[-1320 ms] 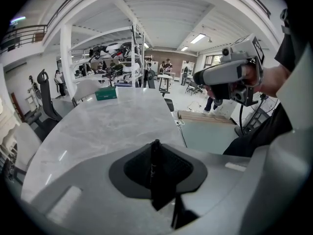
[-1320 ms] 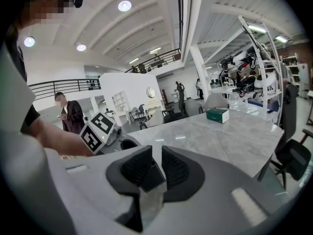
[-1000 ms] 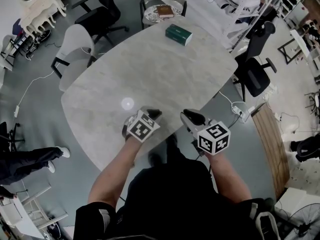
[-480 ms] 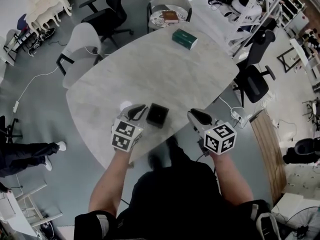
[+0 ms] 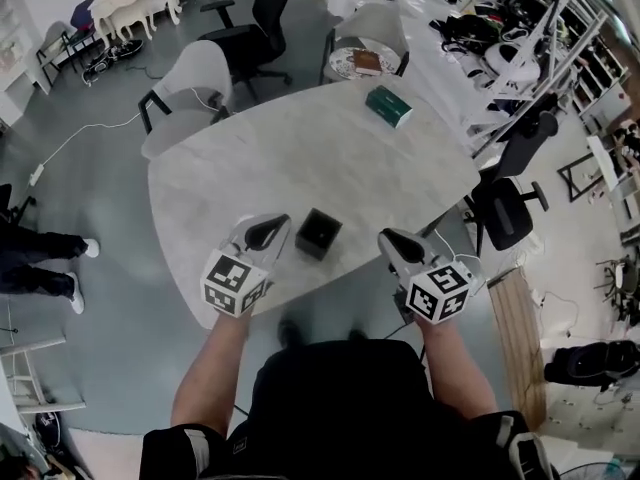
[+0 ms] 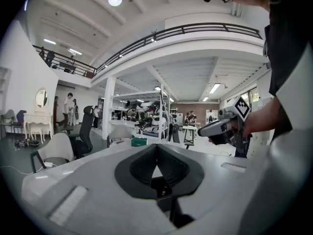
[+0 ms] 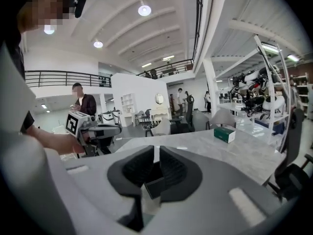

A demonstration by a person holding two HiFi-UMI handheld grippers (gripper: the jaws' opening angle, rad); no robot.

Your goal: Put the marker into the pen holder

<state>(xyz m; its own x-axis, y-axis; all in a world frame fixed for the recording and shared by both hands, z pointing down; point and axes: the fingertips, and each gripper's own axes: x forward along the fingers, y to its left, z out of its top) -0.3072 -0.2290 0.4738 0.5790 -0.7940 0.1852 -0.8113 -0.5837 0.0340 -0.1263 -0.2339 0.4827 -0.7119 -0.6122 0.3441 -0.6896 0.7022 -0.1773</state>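
One pen holder (image 5: pixel 318 234) sits between left gripper (image 5: pixel 272 231) and right gripper (image 5: pixel 390 240).

table (image 5: pixel 300 158): pale marble | green box (image 5: pixel 389 106): far end | white chair (image 5: pixel 195 73): beside table

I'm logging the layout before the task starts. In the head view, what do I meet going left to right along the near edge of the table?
left gripper → black pen holder → right gripper → black office chair, off the table's right edge
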